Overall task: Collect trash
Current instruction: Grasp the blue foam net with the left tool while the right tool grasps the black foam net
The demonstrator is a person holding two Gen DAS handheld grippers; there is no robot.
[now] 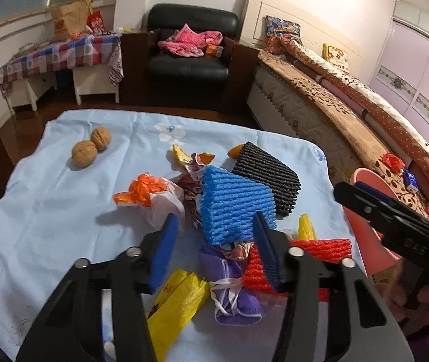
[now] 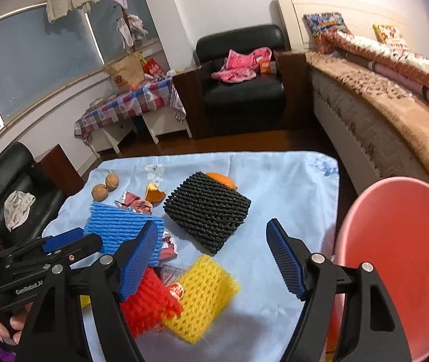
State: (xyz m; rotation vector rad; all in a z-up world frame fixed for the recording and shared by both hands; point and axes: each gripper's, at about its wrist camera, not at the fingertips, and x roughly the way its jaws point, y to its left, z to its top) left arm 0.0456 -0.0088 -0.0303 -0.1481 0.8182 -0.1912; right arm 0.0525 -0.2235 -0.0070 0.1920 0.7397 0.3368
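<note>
Now, with both grippers spread and empty, lower the left gripper point(image 1: 214, 235) over the blue foam net point(image 1: 232, 202) at frame centre; pinch its near edge, clear of the purple mask point(image 1: 229, 289).

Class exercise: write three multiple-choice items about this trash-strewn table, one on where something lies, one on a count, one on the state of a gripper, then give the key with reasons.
1. Where do the walnuts lie on the blue cloth?
A. Far left, apart from the heap
B. Under the black foam net
C. Inside the pink bin

2. How many walnuts are there?
A. One
B. Two
C. Four

3. How does the right gripper stand?
A. Shut on the yellow foam net
B. Shut on nothing
C. Open, holding nothing

Key: 1 A, they sit alone beyond the wrappers; 2 B, a touching pair shows in both views; 3 C, its fingers stand wide apart above the yellow foam net.
</note>
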